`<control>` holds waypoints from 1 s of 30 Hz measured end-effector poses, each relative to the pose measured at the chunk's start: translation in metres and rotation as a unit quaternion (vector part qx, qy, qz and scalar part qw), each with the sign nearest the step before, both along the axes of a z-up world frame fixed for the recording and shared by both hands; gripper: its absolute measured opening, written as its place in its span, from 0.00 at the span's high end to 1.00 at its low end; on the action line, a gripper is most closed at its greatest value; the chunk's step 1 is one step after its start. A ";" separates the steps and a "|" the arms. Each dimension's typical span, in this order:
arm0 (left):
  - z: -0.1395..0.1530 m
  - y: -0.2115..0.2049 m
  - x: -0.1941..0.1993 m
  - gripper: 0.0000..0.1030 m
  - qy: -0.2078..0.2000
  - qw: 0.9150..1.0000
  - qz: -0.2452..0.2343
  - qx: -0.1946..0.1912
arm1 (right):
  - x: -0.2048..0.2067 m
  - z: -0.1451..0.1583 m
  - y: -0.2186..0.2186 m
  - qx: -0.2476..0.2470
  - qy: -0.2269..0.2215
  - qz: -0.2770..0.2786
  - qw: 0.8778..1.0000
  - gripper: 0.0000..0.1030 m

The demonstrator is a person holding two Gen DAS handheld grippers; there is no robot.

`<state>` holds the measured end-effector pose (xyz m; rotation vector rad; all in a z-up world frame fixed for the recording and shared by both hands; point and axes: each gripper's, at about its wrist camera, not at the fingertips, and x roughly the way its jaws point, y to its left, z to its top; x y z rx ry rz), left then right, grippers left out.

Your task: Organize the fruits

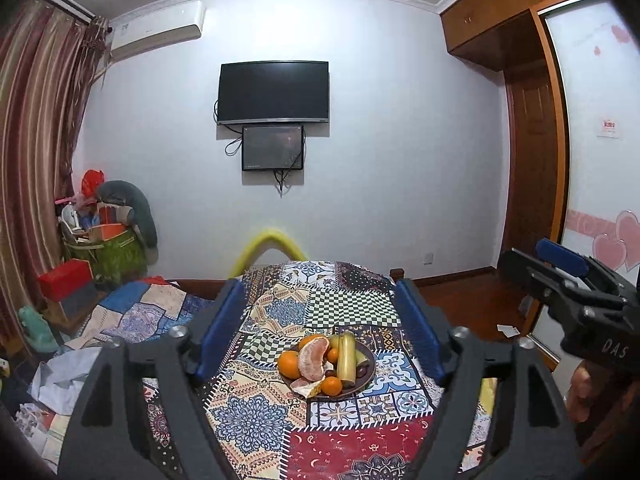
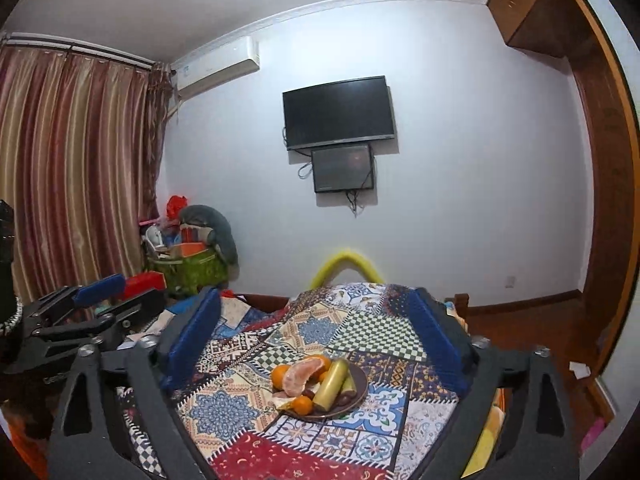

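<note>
- My left gripper (image 1: 320, 320) is spread wide, holding nothing, above the plate (image 1: 370, 364).
- My right gripper (image 2: 316, 334) gapes empty too.
- Oranges (image 1: 289, 364), a peeled citrus piece (image 1: 314, 358) and a yellow stalk (image 1: 346, 358) sit on the plate, on the patterned cloth (image 1: 248, 408).

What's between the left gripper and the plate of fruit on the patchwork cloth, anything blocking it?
Nothing visible. The left gripper is open above the patchwork cloth, and only bare cloth lies between its fingers and the plate of fruit. The right gripper is off to the side.
</note>
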<state>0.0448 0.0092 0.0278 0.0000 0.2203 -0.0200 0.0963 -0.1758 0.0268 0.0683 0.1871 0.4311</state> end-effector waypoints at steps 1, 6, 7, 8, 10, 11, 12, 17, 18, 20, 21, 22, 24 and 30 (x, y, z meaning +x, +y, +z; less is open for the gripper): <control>0.000 0.000 -0.001 0.21 -0.001 1.000 0.001 0.000 | -0.001 -0.001 0.000 0.001 -0.001 -0.004 1.000 0.03; -0.003 -0.004 -0.006 0.15 -0.001 1.000 0.000 0.006 | -0.006 0.001 0.001 -0.004 -0.004 -0.012 1.000 0.00; -0.003 -0.005 -0.006 0.12 -0.001 1.000 0.002 0.007 | -0.007 0.001 0.000 -0.004 -0.003 -0.013 1.000 0.00; -0.003 -0.006 -0.007 0.11 -0.002 1.000 0.003 0.008 | -0.009 0.000 -0.003 -0.004 -0.003 -0.013 1.000 0.00; -0.004 -0.007 -0.008 0.09 -0.003 1.000 0.004 0.007 | -0.010 0.001 -0.004 -0.003 -0.002 -0.015 1.000 0.00; -0.004 -0.007 -0.008 0.09 -0.003 1.000 0.003 0.007 | -0.012 -0.001 -0.005 -0.003 -0.002 -0.015 1.000 0.00; -0.004 -0.007 -0.008 0.08 -0.003 1.000 0.003 0.007 | -0.014 -0.004 -0.005 -0.003 0.000 -0.014 1.000 0.00; -0.006 -0.006 -0.008 0.07 -0.002 1.000 0.004 0.006 | -0.016 -0.004 -0.006 -0.005 -0.002 -0.014 1.000 0.00; -0.006 -0.006 -0.008 0.06 -0.002 1.000 0.004 0.005 | -0.016 -0.004 -0.006 -0.004 -0.001 -0.013 1.000 0.00; -0.006 -0.007 -0.007 0.05 -0.002 1.000 0.005 0.005 | -0.016 -0.003 -0.006 -0.004 -0.001 -0.013 1.000 0.00; -0.006 -0.006 -0.007 0.05 -0.001 1.000 0.005 0.004 | -0.017 -0.003 -0.006 -0.005 -0.001 -0.014 1.000 0.00; -0.006 -0.007 -0.007 0.05 0.000 1.000 0.004 0.003 | -0.017 -0.002 -0.006 -0.005 -0.002 -0.013 1.000 0.00; -0.007 -0.007 -0.006 0.05 0.000 1.000 0.005 0.002 | -0.017 -0.002 -0.006 -0.006 -0.001 -0.013 1.000 0.00; -0.007 -0.007 -0.004 0.03 -0.001 1.000 0.009 0.008 | -0.018 0.000 -0.006 -0.007 -0.002 -0.016 1.000 0.00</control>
